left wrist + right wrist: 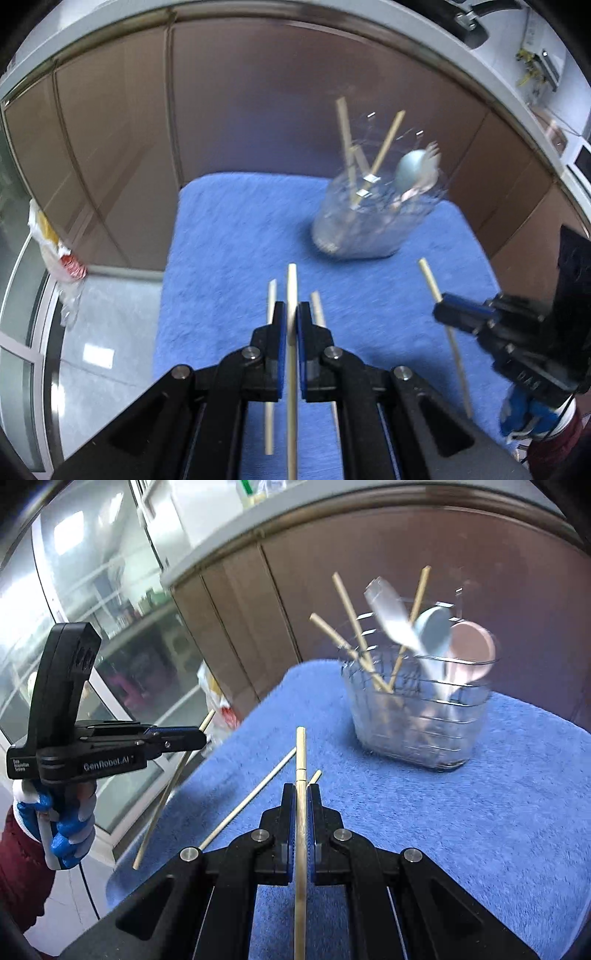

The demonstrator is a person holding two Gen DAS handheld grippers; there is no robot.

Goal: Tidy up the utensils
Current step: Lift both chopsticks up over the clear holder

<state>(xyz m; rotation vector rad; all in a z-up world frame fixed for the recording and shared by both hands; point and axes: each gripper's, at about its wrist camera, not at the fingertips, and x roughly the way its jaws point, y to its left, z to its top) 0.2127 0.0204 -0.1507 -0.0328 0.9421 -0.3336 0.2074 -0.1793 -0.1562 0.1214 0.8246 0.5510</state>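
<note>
Chopstick (292, 288) clamped in left hand-held gripper (201, 734), marked "GenRobot.AI"; right hand-held gripper (302, 794) clamps another.

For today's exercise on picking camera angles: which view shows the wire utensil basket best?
The right wrist view: the wire utensil basket sits close, its wires and the spoons inside fairly clear. The left wrist view shows the same basket farther off and badly blurred.

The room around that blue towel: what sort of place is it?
Probably a kitchen or a mock-up of one: brown cabinet doors under a pale countertop edge, and a clear wire-ribbed utensil holder with spoons and chopsticks.
</note>
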